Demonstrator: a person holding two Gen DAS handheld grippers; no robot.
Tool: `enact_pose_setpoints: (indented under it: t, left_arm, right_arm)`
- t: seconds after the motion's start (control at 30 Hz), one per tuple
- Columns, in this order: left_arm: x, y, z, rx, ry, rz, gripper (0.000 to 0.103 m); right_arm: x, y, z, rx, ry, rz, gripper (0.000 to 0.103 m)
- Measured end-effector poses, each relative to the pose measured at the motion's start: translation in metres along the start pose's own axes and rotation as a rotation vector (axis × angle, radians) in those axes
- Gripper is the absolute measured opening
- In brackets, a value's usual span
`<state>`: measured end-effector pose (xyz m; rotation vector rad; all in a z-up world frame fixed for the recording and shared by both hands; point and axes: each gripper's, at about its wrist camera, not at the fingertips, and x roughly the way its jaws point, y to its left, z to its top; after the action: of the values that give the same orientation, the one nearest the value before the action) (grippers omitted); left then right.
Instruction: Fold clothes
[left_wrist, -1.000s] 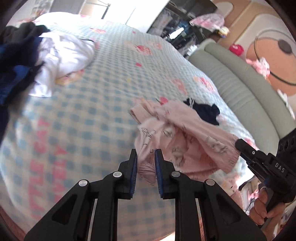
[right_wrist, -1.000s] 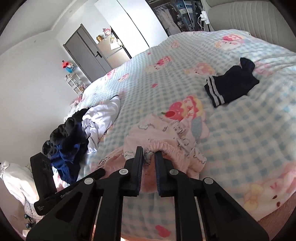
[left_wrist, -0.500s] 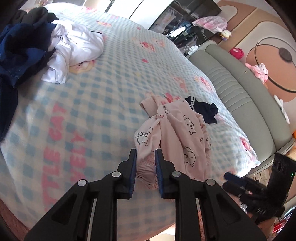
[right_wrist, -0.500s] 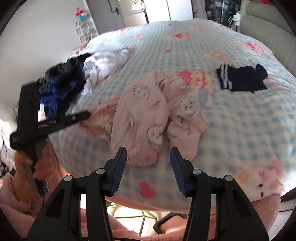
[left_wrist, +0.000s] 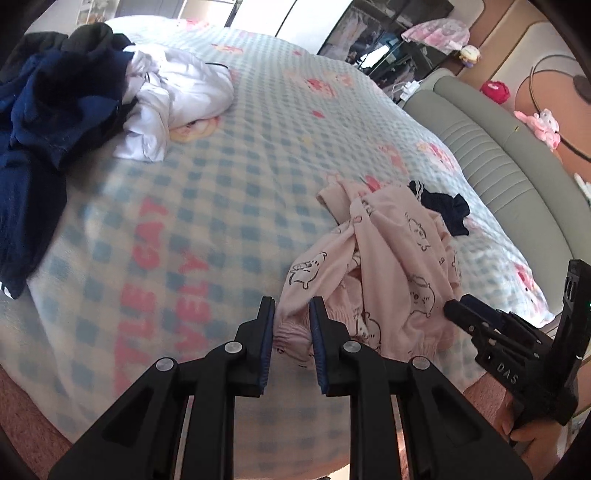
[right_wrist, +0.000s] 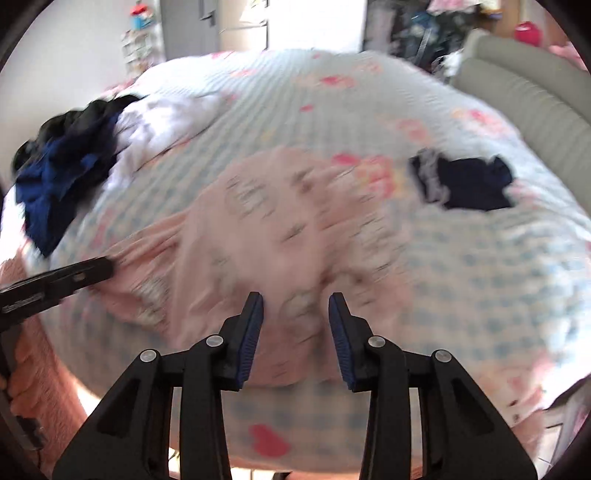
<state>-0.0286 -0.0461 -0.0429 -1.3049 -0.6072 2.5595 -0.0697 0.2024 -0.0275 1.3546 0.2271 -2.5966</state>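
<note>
A pink pyjama garment with cartoon prints (left_wrist: 391, 258) (right_wrist: 277, 229) lies crumpled on the blue checked bed cover (left_wrist: 221, 166). My left gripper (left_wrist: 291, 328) is shut on its gathered elastic edge at the near side; in the right wrist view its tip (right_wrist: 92, 269) pinches the garment's left end. My right gripper (right_wrist: 295, 317) hovers over the garment's near edge. Its jaws are closing, with pink cloth showing between the pads but no visible pinch. That view is blurred by motion. From the left wrist view the right gripper (left_wrist: 452, 306) sits by the garment's right edge, held by a hand.
A small navy piece with white stripes (left_wrist: 443, 206) (right_wrist: 469, 181) lies just beyond the pink garment. A heap of navy and white clothes (left_wrist: 110, 92) (right_wrist: 74, 162) sits at the far left. A grey-green padded headboard (left_wrist: 498, 166) bounds the right side.
The right gripper let go of the pink garment, opened wide, then dropped toward it while narrowing. The garment sank onto the bed and spread. The left gripper kept its grip.
</note>
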Motion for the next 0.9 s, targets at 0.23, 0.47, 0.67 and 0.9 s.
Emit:
enact_pose_setpoints:
  t: [0.23,0.47,0.67,0.9]
  left_arm:
    - [-0.001,-0.005,-0.003,0.059,0.037,-0.008,0.039]
    - [0.017,-0.007,-0.013,0.086,0.098,0.050,0.039]
    - [0.018,0.002,-0.017,0.065,0.093,0.063,0.037]
    - [0.022,-0.008,-0.009,0.102,0.095,0.027,0.040]
  right_arm:
    - [-0.026,0.008,-0.018,-0.086,0.108,0.221,0.060]
    - [0.037,0.046,-0.033,-0.144,0.240,0.142,0.055]
    - [0.020,0.015,-0.005,0.037,0.061,0.166,0.048]
    - [-0.011,-0.016,0.016,0.132,-0.066,0.114,0.045]
